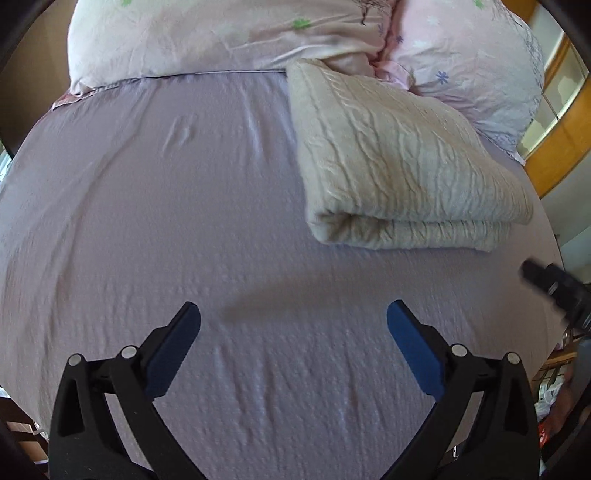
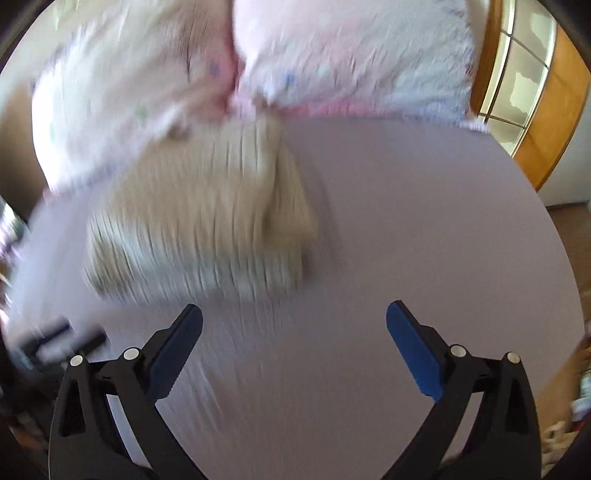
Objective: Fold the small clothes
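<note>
The folded beige knitted garment lay on the lilac bed sheet, up against the pink flowered pillows. It looked finished, so squaring its edges gently, without dragging it, seemed best. The left gripper and the right gripper both hovered over bare sheet, fingers spread wide, holding nothing.
</note>
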Demonstrator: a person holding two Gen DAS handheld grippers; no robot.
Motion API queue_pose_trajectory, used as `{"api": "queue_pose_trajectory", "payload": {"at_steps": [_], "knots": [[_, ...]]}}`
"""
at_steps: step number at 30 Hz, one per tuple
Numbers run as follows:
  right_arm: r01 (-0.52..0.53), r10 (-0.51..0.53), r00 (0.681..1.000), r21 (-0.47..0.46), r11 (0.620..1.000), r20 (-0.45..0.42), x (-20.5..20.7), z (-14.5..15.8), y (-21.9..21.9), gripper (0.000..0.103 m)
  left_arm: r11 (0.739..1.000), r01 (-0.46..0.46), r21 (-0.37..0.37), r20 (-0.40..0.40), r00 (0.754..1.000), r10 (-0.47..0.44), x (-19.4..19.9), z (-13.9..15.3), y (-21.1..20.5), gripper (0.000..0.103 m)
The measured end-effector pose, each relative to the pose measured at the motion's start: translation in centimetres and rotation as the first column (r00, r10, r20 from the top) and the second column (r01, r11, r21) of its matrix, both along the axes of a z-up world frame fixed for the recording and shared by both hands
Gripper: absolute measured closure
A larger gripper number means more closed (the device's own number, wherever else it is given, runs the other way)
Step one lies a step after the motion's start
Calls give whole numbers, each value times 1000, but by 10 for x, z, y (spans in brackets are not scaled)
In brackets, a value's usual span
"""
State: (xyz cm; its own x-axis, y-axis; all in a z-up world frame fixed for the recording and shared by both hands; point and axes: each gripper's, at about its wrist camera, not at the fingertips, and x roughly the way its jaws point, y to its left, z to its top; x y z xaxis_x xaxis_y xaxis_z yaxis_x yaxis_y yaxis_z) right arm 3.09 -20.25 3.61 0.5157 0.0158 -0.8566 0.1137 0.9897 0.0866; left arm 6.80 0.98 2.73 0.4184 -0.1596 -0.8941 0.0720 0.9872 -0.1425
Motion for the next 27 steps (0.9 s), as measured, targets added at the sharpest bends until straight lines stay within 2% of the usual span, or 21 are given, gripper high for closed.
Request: {"api": "queue_pose_trajectory", "payload": {"at_steps": [2, 4, 9, 11, 19, 27], "knots": [[-10, 10, 1000, 6, 1000, -24, -5, -15, 5, 1, 1000, 16, 21, 8, 1000, -16, -4, -2, -7, 2], [-50, 49, 998, -31, 998, -27, -5, -26, 13, 1, 999, 11, 35, 15, 1000, -12, -9, -5, -9, 2], [-136, 137, 991, -64, 989, 6, -17, -37, 19, 1, 994, 20, 111, 79, 996, -29, -26, -10, -15, 2], [-143, 147, 987, -69, 987, 61, -27, -39, 20, 1, 988, 30, 153, 109, 993, -47, -32, -12, -21, 2], [-105, 119, 973, -80, 991, 196, -42, -45, 21, 1, 989, -32, 147, 261, 965, -8, -49, -16, -21, 2], [-87, 106, 962, -85, 993, 252, -49, -48, 23, 1, 989, -35, 144, 270, 963, -6, -47, -15, -21, 2]]}}
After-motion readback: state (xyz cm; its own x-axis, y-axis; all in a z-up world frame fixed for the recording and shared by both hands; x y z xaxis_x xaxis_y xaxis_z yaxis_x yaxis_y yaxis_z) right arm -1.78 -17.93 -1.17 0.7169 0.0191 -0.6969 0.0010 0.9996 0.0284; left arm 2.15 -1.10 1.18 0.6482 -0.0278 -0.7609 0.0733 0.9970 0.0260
